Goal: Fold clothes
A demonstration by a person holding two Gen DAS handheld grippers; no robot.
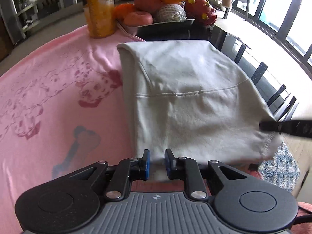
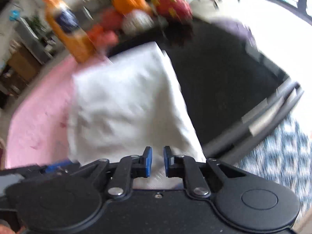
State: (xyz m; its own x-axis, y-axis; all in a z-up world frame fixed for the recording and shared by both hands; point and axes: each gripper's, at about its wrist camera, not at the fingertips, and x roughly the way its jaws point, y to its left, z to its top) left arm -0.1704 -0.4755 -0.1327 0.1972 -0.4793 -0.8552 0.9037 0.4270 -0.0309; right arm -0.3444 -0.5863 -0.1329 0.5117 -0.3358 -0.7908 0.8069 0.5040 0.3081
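Lying straight ahead of the left tongs (image 1: 157, 162), the white garment (image 1: 187, 101) is folded into a rough rectangle whose long axis runs away from the blue pads (image 1: 147, 161) toward the far side of the worktop (image 1: 222, 37); its folded, rounded end points away from the tongs and its stitched hem corner hangs off to the right, where a dark finger of the right tongs (image 1: 282, 129) reaches it. A seam crosses the cloth from side to side about midway along. The garment's near edge lies between the pads of the left tongs, with a gap showing between them, so I cannot tell whether they pinch the cloth. To the left of these tongs spreads a pink cloth (image 1: 48, 89) printed with spotted dogs and a bone. Beyond the garment, a dark tray (image 1: 167, 26) holds oranges, a netted white fruit and a red dragon fruit, and an orange bottle (image 1: 100, 9) stands left of it. The right wrist view is blurred: the right tongs (image 2: 157, 160) have white cloth between slightly parted pads, grip uncertain, with dark worktop to their right.
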